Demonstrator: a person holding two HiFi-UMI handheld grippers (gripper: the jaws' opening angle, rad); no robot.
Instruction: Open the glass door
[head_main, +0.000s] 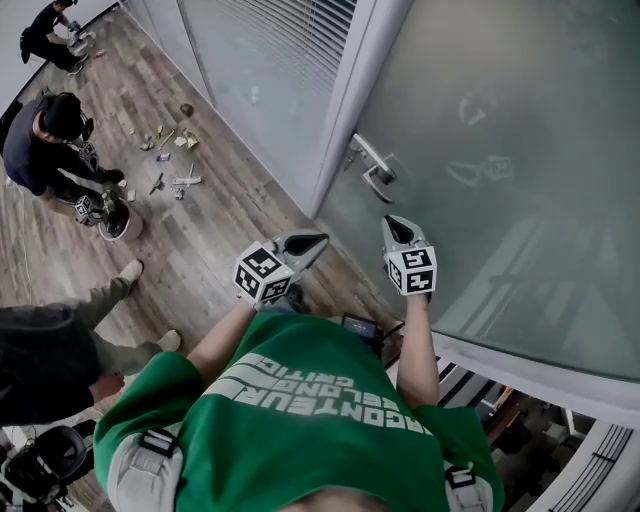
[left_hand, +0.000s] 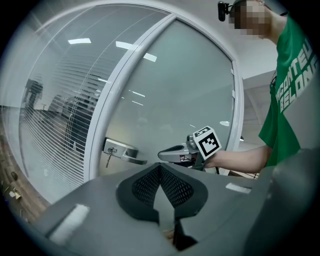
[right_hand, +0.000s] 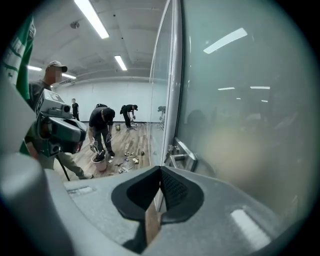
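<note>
Two grippers are held out in front of a person in a green shirt (head_main: 300, 400), both aimed toward the glass door (head_main: 520, 150) and neither touching it. The left gripper (head_main: 314, 241) has its jaws closed together with nothing between them, its own view showing the dark pads meeting at a point. The right gripper (head_main: 391, 222) likewise has its jaws pressed together and empty, and it sits just right of the left one, nearer the frosted pane. The door fills the upper right of the head view, its pale frame (head_main: 350, 100) running diagonally beside a wall of glass with blinds (head_main: 270, 60). A metal lever handle (head_main: 372, 165) is mounted on the door at the frame edge, ahead of both grippers and apart from them; in the left gripper view a key (left_hand: 108, 158) hangs from the lock below the handle plate. To the left lies a wooden floor (head_main: 200, 250), where a person in dark clothes (head_main: 45, 140) crouches over a white bucket (head_main: 120, 226), with small objects (head_main: 170, 150) scattered near by. Another person (head_main: 50, 35) crouches farther off in the upper left corner.
</note>
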